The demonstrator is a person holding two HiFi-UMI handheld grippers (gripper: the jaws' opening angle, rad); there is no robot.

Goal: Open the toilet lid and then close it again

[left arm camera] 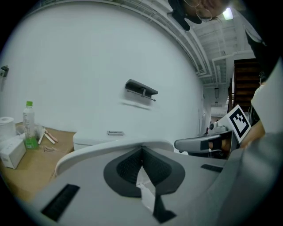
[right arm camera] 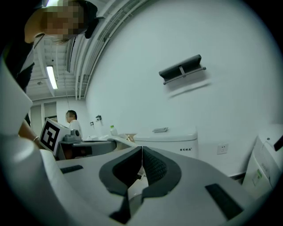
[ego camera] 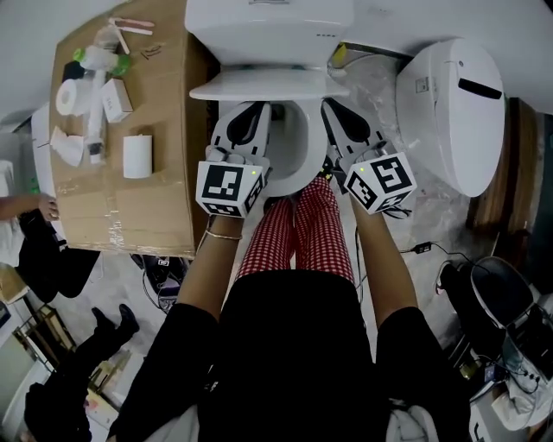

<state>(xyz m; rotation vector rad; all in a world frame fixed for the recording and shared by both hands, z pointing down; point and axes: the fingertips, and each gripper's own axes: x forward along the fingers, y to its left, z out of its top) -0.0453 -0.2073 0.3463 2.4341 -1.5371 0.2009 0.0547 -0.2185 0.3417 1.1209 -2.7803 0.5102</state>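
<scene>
The toilet sits at 12 o'clock in the head view. Its lid (ego camera: 268, 84) is tilted partway up in front of the tank (ego camera: 268, 22), and the bowl (ego camera: 298, 151) lies open below.

The left claw (ego camera: 257, 110) comes in from 7 o'clock and the right claw (ego camera: 333, 108) from 5 o'clock. Both tips reach the lid's front edge.

In the left gripper view the left claw (left arm camera: 142, 148) has its pads pressed together at the tip, holding nothing. The lid's white rim curves just behind it. The right claw (right arm camera: 141, 150) is likewise closed on itself, with the tank beyond it at 12 o'clock.

At 10 o'clock a cardboard worktop (ego camera: 164, 198) carries a paper roll (ego camera: 71, 97) and a green-capped bottle (left arm camera: 29, 123). At 2 o'clock lies a white oval cover (ego camera: 454, 112).
</scene>
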